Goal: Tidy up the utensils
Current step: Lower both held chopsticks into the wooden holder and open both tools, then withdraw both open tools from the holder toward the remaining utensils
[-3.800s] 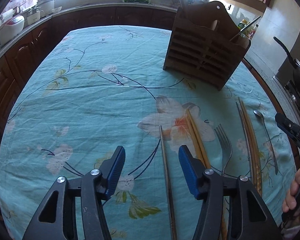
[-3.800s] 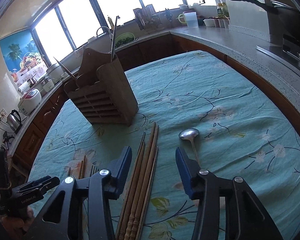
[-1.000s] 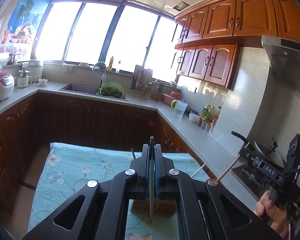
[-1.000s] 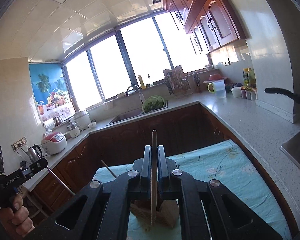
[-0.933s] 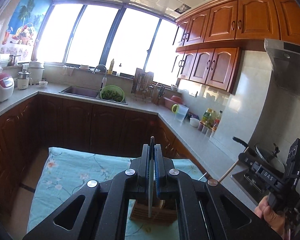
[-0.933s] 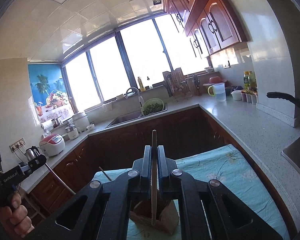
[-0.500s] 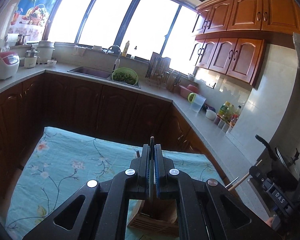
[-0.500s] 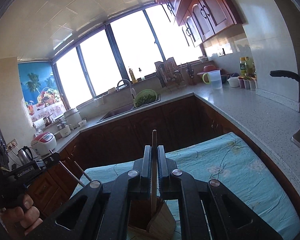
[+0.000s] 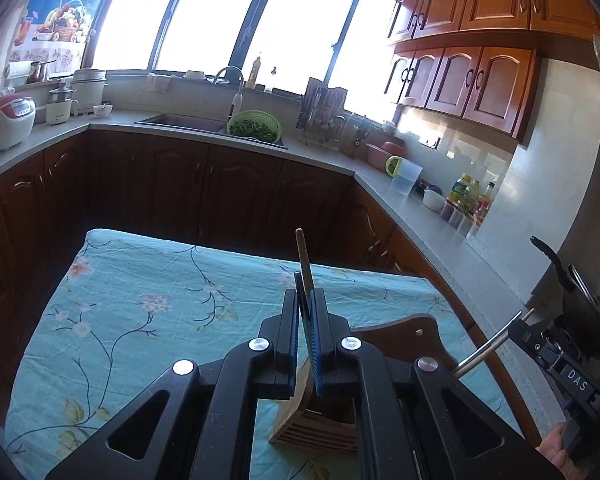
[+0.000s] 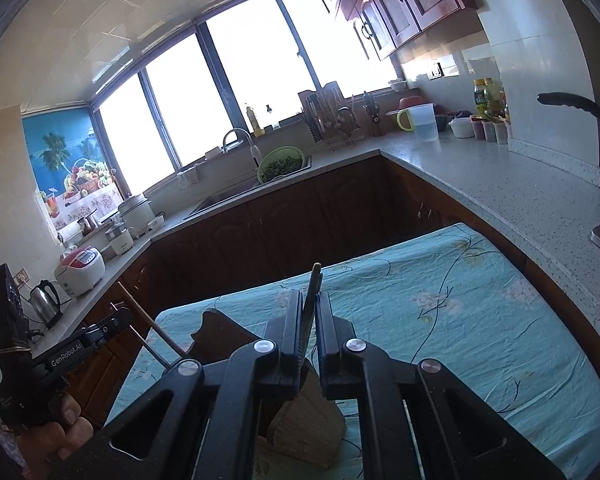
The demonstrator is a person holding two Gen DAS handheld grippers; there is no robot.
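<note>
In the left wrist view my left gripper (image 9: 305, 300) is shut on a wooden chopstick (image 9: 302, 256) that stands up, leaning slightly left, above the slatted wooden utensil holder (image 9: 414, 334). In the right wrist view my right gripper (image 10: 309, 308) is shut on another chopstick (image 10: 314, 280), directly over the same holder (image 10: 308, 424). Each view catches the other gripper: the right one (image 9: 518, 326) with its chopstick (image 9: 486, 350) angled toward the holder, the left one (image 10: 122, 314) with its chopstick (image 10: 150, 322) doing likewise. The chopsticks' lower ends are hidden behind the jaws.
The holder stands on a table under a teal floral cloth (image 9: 140, 300). Dark wooden cabinets and a stone counter (image 10: 500, 184) wrap around the far and right sides. A black pan handle (image 9: 548, 248) juts out at the right. A kettle (image 10: 46, 304) sits on the left counter.
Both grippers have sunk and tipped downward toward the holder, so more of the table shows. The left chopstick now leans a little between its pads. Both stay closed on their chopsticks.
</note>
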